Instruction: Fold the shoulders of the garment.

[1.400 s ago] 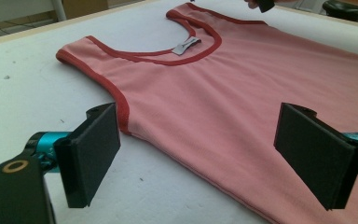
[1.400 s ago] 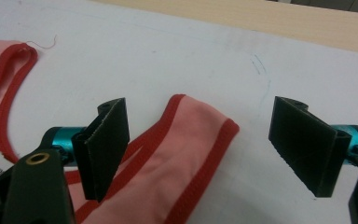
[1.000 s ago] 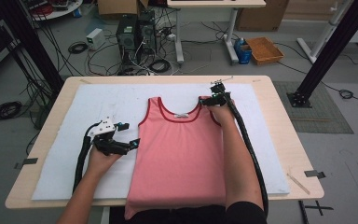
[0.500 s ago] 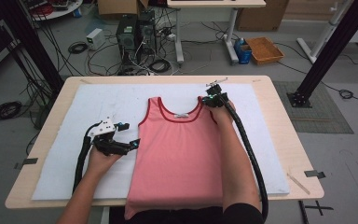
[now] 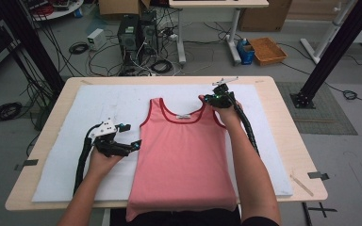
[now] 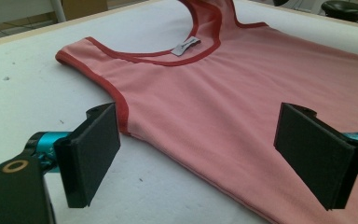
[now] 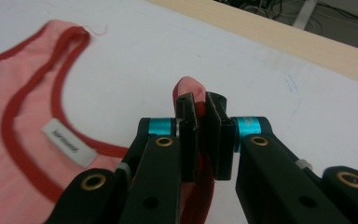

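Observation:
A pink tank top (image 5: 184, 155) with dark red trim lies flat on the white mat (image 5: 70, 169), its hem hanging over the table's near edge. My right gripper (image 5: 208, 98) is shut on the top's right shoulder strap (image 7: 189, 88); the strap is pinched between the pads and lifted off the mat. The left shoulder strap (image 7: 74, 37) lies flat. My left gripper (image 5: 131, 135) rests open at the top's left side, just below the armhole. In the left gripper view its jaws (image 6: 200, 149) stand wide apart over the side edge of the tank top (image 6: 242, 107) without touching it.
The wooden table (image 5: 292, 141) shows bare around the mat. A thin wooden stick (image 5: 301, 184) lies near its front right corner. Beyond the far edge the floor holds computer cases (image 5: 136, 35), cables and a cardboard box (image 5: 268, 49).
My right gripper has shifted slightly left along the far edge and the right shoulder strap has come up off the mat with it. The left hand has stayed put.

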